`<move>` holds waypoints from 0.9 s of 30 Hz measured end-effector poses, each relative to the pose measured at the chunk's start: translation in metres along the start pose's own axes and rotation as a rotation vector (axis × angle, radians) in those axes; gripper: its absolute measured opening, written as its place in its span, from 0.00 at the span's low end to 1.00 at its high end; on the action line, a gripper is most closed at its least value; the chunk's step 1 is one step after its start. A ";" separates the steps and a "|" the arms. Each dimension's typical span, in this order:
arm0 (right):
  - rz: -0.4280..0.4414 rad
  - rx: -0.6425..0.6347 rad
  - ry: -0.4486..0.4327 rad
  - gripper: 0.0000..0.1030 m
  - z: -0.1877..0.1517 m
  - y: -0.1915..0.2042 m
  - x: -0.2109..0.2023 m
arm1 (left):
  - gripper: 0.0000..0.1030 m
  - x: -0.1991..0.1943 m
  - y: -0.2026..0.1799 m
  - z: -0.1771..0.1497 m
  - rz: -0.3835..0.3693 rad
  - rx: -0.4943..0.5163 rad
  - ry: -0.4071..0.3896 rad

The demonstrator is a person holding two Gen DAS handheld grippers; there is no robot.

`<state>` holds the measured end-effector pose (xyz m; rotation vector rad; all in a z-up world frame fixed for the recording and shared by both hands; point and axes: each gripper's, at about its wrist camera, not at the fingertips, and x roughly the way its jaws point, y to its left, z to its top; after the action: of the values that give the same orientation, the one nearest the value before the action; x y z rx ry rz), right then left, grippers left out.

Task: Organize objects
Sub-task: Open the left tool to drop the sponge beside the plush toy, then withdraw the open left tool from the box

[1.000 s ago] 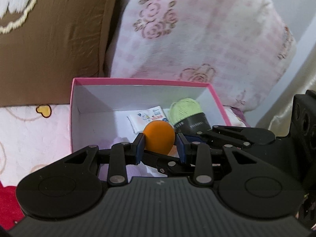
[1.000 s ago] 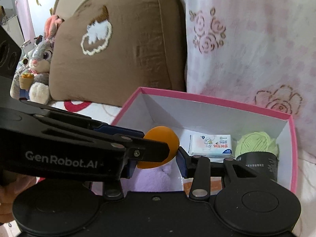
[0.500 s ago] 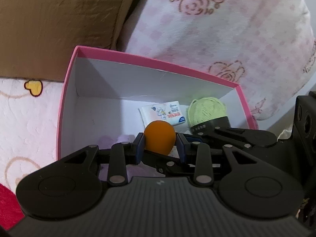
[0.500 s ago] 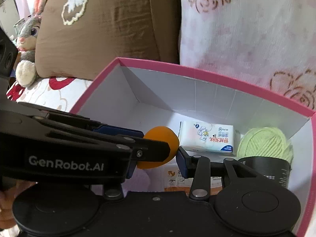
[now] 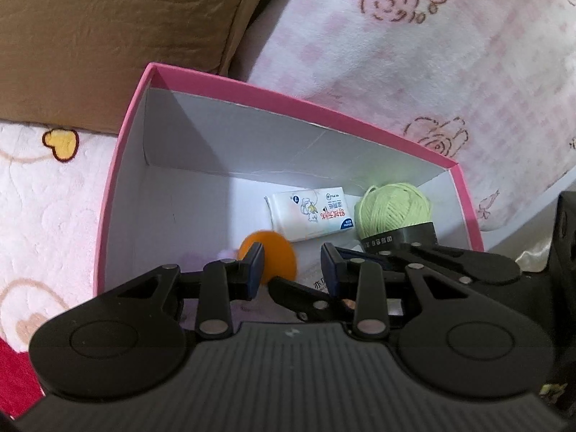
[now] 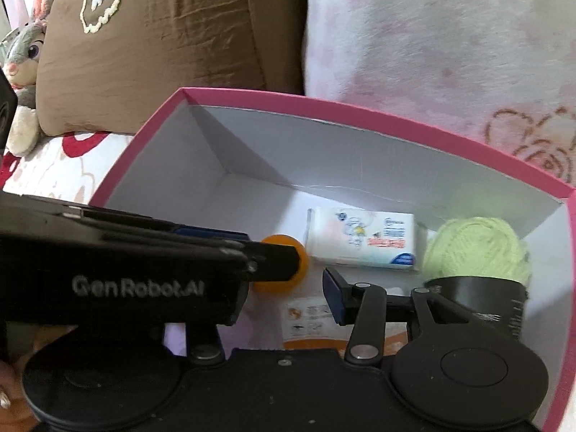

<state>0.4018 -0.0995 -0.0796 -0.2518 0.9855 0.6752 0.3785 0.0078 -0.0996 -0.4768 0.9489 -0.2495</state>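
A pink box (image 5: 270, 144) with white inside walls lies open under both grippers. An orange ball (image 5: 277, 255), blurred, is loose near the box floor, partly behind the left pad of my left gripper (image 5: 292, 266). That gripper is narrowly open, with nothing between its pads. In the right wrist view the ball (image 6: 282, 241) peeks from behind the left gripper's body, which crosses from the left. My right gripper (image 6: 284, 291) is opening, and its visible right pad stands clear of the ball. A white tissue pack (image 6: 360, 239) and a green yarn ball (image 6: 475, 248) lie at the back right.
A printed paper packet (image 6: 309, 320) lies on the box floor below the right gripper. Behind the box (image 6: 360, 158) lean a brown cushion (image 5: 108, 28) and a pink floral pillow (image 5: 432, 54). A plush rabbit (image 6: 21, 54) sits far left. The box rests on a patterned bedspread (image 5: 43, 198).
Both grippers sank closer to the box. The right gripper's jaws widened and the orange ball slipped out of them, dropping down and left into the box.
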 end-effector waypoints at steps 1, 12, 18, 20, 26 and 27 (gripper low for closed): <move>-0.003 -0.001 -0.010 0.57 -0.001 0.001 -0.003 | 0.32 -0.003 -0.001 0.000 0.008 0.010 -0.004; 0.008 0.029 -0.172 0.57 -0.037 0.011 -0.081 | 0.37 -0.055 -0.023 -0.008 0.070 0.143 0.016; -0.001 0.020 -0.223 0.58 -0.049 0.027 -0.124 | 0.40 -0.095 -0.039 -0.017 0.077 0.208 0.019; 0.013 0.019 -0.244 0.58 -0.054 0.031 -0.139 | 0.40 -0.111 -0.046 -0.019 0.075 0.234 0.018; 0.018 -0.009 -0.298 0.59 -0.068 0.051 -0.184 | 0.46 -0.156 -0.069 -0.031 0.067 0.320 0.021; 0.022 -0.013 -0.302 0.60 -0.071 0.054 -0.191 | 0.46 -0.163 -0.072 -0.033 0.072 0.332 0.022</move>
<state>0.2485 -0.1703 0.0464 -0.1447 0.6955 0.7161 0.2593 0.0026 0.0369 -0.1346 0.9222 -0.3404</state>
